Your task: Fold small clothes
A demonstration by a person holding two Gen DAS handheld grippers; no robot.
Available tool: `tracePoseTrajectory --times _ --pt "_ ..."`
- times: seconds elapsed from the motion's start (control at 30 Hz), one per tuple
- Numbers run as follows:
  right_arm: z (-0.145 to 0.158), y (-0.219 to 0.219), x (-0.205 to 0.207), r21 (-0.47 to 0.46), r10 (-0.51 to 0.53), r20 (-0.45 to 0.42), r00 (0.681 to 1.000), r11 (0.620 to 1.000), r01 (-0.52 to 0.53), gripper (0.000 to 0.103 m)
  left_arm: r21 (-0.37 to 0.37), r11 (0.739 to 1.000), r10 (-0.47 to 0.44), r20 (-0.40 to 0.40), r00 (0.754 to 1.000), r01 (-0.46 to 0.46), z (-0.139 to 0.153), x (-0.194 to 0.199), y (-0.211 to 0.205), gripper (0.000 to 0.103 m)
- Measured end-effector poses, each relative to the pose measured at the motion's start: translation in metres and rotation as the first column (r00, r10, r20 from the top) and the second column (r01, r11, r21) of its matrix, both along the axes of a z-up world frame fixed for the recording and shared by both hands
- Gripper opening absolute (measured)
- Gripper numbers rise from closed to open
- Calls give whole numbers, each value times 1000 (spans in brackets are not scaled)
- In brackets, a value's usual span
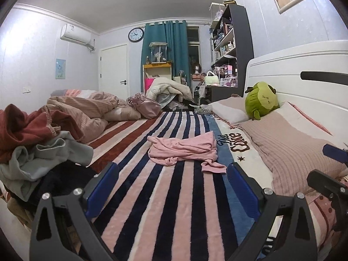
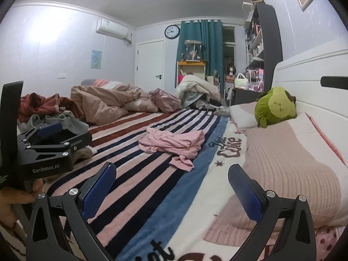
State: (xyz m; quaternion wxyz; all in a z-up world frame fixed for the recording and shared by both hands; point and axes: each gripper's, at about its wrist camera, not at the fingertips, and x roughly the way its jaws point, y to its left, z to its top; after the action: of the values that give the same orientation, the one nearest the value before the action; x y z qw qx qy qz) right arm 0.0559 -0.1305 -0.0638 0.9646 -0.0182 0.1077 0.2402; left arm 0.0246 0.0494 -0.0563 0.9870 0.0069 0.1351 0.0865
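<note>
A small pink garment [image 1: 184,151] lies crumpled on the striped blanket [image 1: 152,184] in the middle of the bed, with one sleeve trailing toward me. It also shows in the right wrist view [image 2: 174,144]. My left gripper [image 1: 173,174] is open and empty, held just short of the garment. It shows from the side in the right wrist view [image 2: 52,134]. My right gripper [image 2: 171,174] is open and empty, a little nearer than the garment and to its right. A part of it shows at the right edge of the left wrist view [image 1: 332,163].
A pile of red, grey and dark clothes [image 1: 37,143] sits at the left of the bed. Pillows [image 1: 289,143], a green plush toy [image 1: 262,100] and the white headboard [image 1: 304,65] line the right side. A rumpled duvet [image 1: 87,108] lies farther back.
</note>
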Motion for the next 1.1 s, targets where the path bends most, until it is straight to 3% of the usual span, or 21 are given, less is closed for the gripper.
tracePoseTrajectory --times 1.1 --pt "0 -17 -1 6 -40 16 999 999 40 103 -18 1000 -2 -1 1000 2 0 -8 9 101"
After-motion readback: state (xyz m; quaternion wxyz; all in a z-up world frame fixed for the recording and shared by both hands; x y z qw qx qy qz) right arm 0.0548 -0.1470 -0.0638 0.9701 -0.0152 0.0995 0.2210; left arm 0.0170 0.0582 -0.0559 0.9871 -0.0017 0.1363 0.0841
